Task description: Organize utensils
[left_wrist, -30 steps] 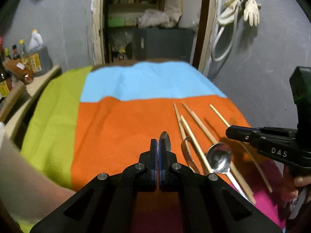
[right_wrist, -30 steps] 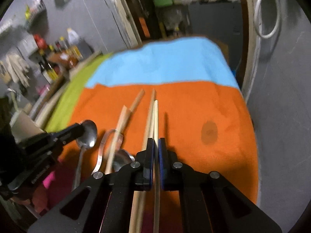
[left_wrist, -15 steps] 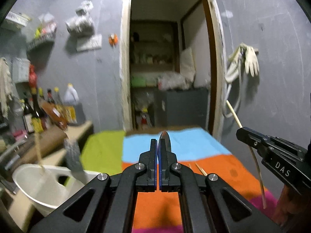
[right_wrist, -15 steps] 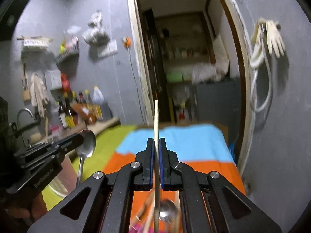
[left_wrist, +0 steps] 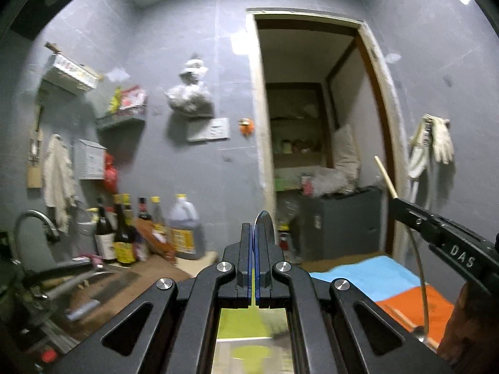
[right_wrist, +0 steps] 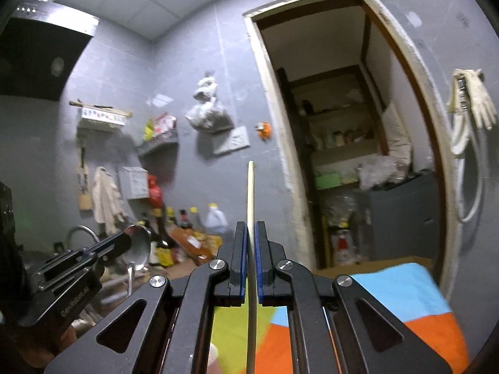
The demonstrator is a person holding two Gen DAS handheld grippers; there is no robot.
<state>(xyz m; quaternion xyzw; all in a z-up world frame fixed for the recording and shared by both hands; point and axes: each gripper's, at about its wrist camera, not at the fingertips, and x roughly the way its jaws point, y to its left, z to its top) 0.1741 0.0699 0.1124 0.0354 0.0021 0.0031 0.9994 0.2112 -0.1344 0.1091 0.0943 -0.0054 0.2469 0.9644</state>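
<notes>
Both tongs are raised well above the tabletop (right_wrist: 405,283), which is covered by a striped cloth in blue, orange and green.

Left tongs (left_wrist: 255,240): clenched on a metal spoon (left_wrist: 264,218), bowl end protruding past the tips; the same spoon is seen from the right wrist view (right_wrist: 137,246), handle hanging down.

Right tongs (right_wrist: 249,237): clamped on a single wooden chopstick (right_wrist: 250,193), held near upright.

Step judged: transport phase, one utensil carried in each hand away from the cloth. No holder or container is identified with certainty; a pale rim at the lower edge of the right view cannot be made out.

Next move: a destination must be located, each utensil lowered in upright, and the grip released only once seated.
</notes>
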